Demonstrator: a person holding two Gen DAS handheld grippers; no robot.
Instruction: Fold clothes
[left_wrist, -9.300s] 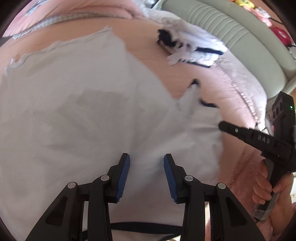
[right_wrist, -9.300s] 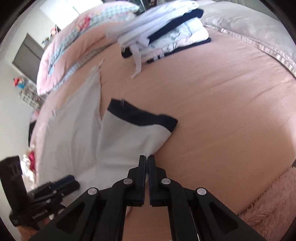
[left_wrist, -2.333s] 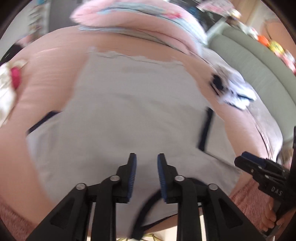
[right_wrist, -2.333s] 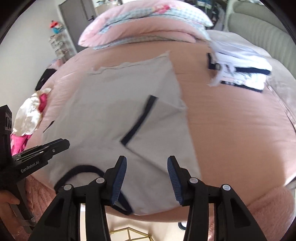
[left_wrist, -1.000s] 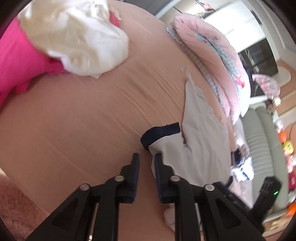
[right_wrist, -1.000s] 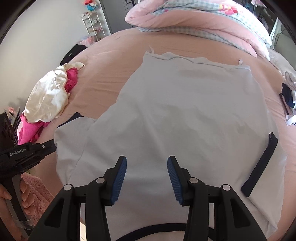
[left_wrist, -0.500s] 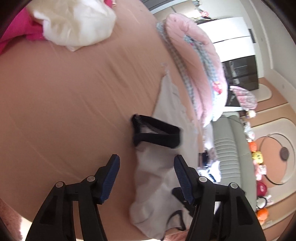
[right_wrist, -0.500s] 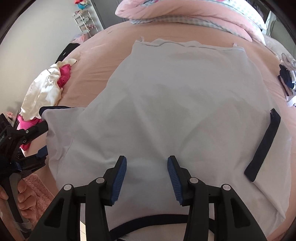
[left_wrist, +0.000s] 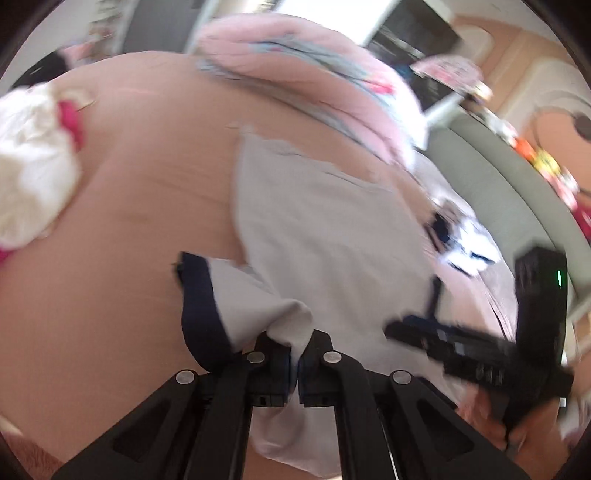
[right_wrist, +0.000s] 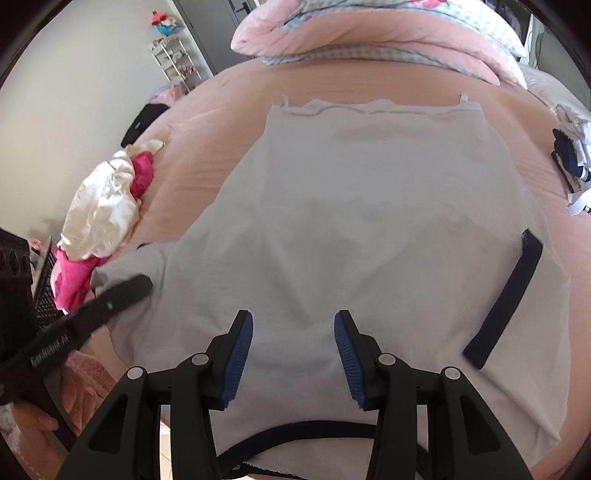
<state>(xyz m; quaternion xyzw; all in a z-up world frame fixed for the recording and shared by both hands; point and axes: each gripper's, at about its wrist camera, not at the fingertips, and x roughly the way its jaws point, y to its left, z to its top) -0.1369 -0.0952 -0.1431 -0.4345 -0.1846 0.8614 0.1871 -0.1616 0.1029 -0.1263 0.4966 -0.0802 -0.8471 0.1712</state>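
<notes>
Left gripper (left_wrist: 294, 360) just closed on the navy-cuffed left sleeve (left_wrist: 255, 306) of the pale grey T-shirt (right_wrist: 354, 229) spread on the pink bed (left_wrist: 122, 206); sleeve fold-in can start. Right gripper (right_wrist: 292, 354) hovers half-open, empty.

Home bedroom, indicated by a bed with pink sheet (right_wrist: 388, 88), rolled pink quilt (right_wrist: 369, 33), piled laundry (right_wrist: 103, 206), grey padded headboard (left_wrist: 517, 192) and wire shelf rack (right_wrist: 177, 62).

One T-shirt (right_wrist: 369, 221) — two clothes heaps (right_wrist: 103, 206).
</notes>
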